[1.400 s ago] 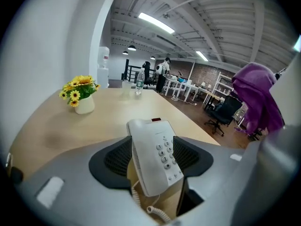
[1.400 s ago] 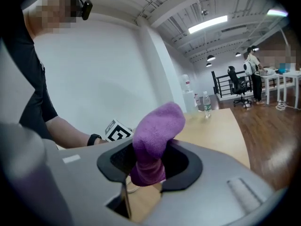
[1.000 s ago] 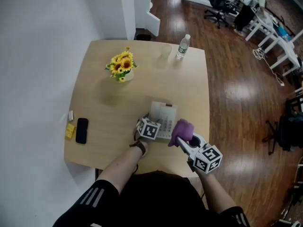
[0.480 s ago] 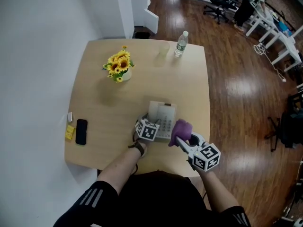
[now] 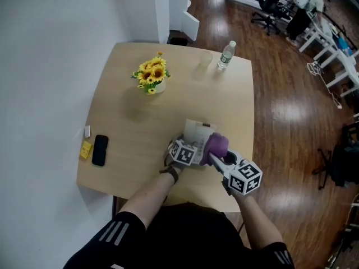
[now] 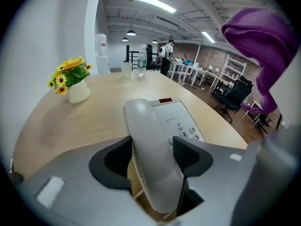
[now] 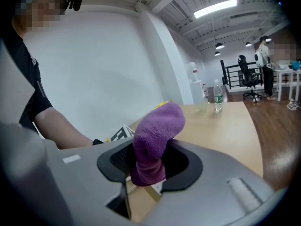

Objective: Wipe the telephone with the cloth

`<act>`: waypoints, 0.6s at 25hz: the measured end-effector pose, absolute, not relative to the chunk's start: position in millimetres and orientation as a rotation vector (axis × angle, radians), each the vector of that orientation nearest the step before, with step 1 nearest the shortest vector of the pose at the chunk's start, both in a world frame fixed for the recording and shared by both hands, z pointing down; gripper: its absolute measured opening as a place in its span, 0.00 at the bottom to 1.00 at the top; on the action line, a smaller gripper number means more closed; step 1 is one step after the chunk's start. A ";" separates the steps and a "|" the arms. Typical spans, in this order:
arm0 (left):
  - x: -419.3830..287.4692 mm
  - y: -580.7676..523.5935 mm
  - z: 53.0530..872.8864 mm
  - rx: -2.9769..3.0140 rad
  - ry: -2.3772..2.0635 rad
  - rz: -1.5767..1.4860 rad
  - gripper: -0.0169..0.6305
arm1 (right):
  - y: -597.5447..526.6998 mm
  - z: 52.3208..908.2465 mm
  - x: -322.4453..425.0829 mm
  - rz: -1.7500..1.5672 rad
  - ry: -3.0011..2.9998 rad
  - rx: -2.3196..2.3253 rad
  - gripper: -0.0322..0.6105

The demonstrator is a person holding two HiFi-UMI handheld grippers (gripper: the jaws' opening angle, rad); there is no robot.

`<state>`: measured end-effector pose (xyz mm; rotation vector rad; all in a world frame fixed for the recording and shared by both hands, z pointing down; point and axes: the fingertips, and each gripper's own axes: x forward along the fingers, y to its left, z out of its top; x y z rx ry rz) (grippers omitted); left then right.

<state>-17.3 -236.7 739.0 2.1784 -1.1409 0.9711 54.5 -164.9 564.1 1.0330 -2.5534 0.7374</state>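
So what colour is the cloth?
Purple. The cloth shows best in the right gripper view.

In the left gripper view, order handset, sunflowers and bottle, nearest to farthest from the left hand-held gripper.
1. The handset, clamped in the left hand-held gripper.
2. The sunflowers, left, mid-table.
3. The bottle, far edge.

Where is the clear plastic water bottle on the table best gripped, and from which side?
Probably round its middle, jaws level, from the near or right side: the clear plastic water bottle stands upright, and a clear cup stands close on its left.
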 end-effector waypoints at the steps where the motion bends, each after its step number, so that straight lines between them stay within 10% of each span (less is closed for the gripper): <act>1: -17.4 -237.6 741.0 2.170 -1.145 0.970 0.44 | -161.2 564.6 54.5 0.739 -2.549 1.029 0.28; 15: -29.3 -213.7 690.4 2.200 -0.946 0.598 0.36 | -140.7 564.5 69.5 0.754 -2.534 1.079 0.28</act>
